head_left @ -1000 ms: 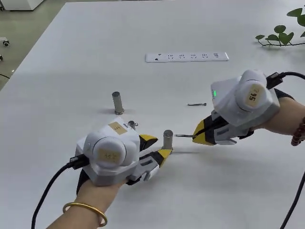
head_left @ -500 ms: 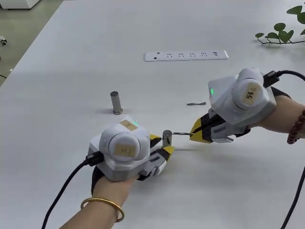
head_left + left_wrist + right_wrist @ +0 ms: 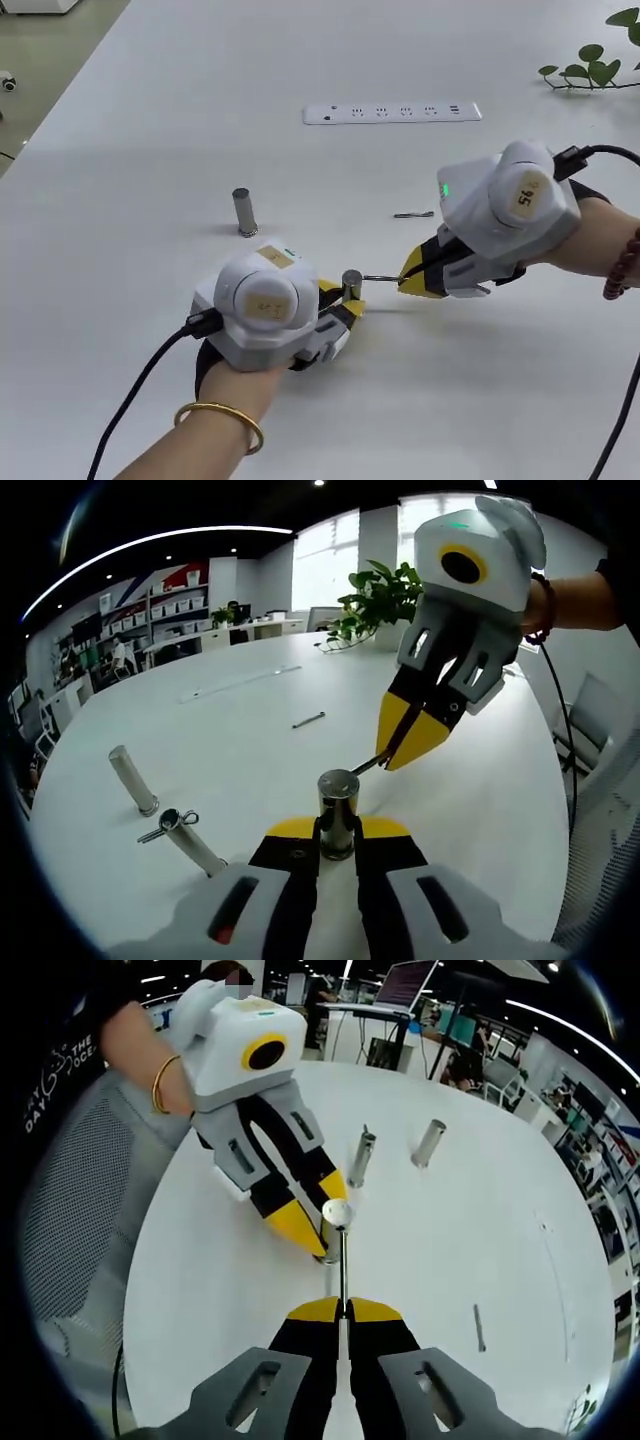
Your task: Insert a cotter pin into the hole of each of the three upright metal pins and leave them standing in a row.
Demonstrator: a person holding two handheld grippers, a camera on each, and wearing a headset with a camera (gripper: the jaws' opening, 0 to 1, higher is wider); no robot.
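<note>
While left gripper (image 3: 345, 308) is clamped on mid pin (image 3: 352, 284) low on its shaft, holding it upright on the table (image 3: 200, 120), right gripper (image 3: 412, 280) sits just right of it. Its jaws are closed on a cotter (image 3: 380, 279), held level and pointing left at the pin's upper end.

Cotter tip is at the pin's side just under the top. Can't tell if it's in the hole or only touching.

My read: insertion on pin two of three. Left gripper view shows a done pin (image 3: 190, 845) just left of the clamped one, cotter through its top. Bare pin (image 3: 243, 212) stands further left and far, well apart. Spare cotter (image 3: 413, 215) lies flat on the table, far side of right gripper.

Next move calls for:
- a straight push left along the cotter's axis
- small height/yaw trim to find the hole
- left clamp resisting any tip or twist of the pin

After that, likely release, fetch the spare, do the bare pin.
</note>
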